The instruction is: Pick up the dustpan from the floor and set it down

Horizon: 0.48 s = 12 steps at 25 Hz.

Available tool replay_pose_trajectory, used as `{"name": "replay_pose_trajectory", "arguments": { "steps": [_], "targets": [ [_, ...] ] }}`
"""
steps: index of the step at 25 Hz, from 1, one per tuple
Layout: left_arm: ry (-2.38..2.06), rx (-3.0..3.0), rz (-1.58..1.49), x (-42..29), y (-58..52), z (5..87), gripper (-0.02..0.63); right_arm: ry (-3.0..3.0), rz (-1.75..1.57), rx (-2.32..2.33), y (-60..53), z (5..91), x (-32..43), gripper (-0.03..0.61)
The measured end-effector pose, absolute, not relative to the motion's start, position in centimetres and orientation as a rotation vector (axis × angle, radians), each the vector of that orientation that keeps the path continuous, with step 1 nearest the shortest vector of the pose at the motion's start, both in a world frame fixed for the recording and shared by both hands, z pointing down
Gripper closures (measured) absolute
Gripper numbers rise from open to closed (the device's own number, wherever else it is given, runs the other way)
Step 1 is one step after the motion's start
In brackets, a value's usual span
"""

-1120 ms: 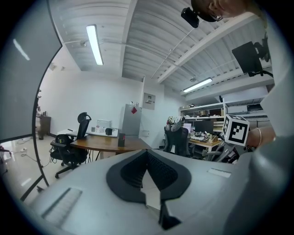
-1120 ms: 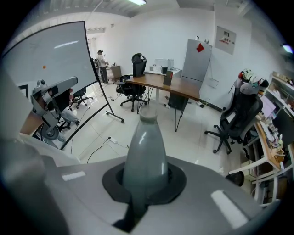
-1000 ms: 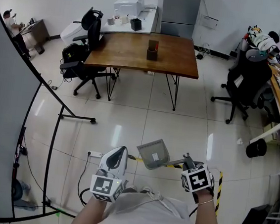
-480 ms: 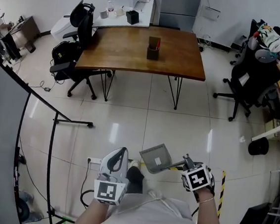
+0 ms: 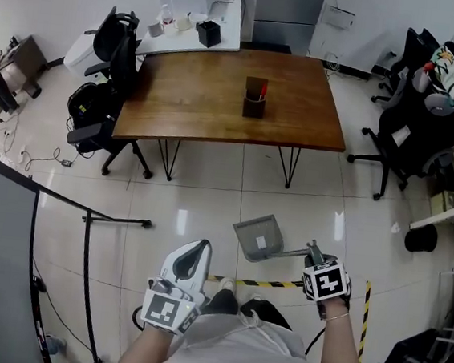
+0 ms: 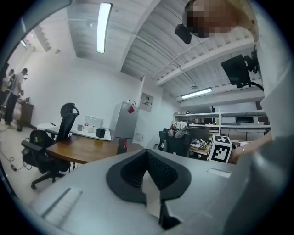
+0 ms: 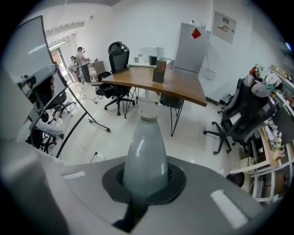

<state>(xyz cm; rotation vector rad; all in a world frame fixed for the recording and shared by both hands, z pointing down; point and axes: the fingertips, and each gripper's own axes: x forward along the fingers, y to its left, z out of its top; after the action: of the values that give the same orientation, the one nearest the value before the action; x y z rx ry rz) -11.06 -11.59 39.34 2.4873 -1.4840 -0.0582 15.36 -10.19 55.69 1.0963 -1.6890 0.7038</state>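
Right gripper (image 5: 313, 252) clamped on the handle of one dustpan (image 5: 257, 236), left gripper (image 5: 194, 252) closed and empty, one wooden table (image 5: 204, 94), glossy tiled floor (image 5: 210, 191), office.

- Left hand-held gripper (image 6: 147, 151): grey body fills the lower frame; the dark ribbed pads (image 6: 161, 167) are seen converging to a point at the far tip, with nothing between them.
- Wooden tabletop (image 6: 85, 148) is recorded beyond the tip, left of centre; a small dark holder (image 6: 121, 147) stands on it.
- Black office chair (image 6: 65, 121) is noted at the tabletop's far-left end; a dark bag (image 6: 39, 137) sits on a second chair just left of it.
- Tall grey cabinet (image 6: 124, 120) with a red tag is seen against the back wall.
- Marker cube (image 6: 220, 148) is observed at right, beside a braceleted wrist (image 6: 245, 149).
- Lit ceiling strip (image 6: 103, 20) is noted overhead.
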Motion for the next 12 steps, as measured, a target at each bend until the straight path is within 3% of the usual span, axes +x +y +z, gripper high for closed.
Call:
{"name": "replay_pose_trajectory", "arguments": {
  "steps": [12],
  "targets": [
    [-1.538, 2.372, -0.007, -13.5, -17.7, 42.1, 0.6, -1.63, 0.825, 1.233, -20.2, 65.4, 13.7, 0.578]
  ]
}}
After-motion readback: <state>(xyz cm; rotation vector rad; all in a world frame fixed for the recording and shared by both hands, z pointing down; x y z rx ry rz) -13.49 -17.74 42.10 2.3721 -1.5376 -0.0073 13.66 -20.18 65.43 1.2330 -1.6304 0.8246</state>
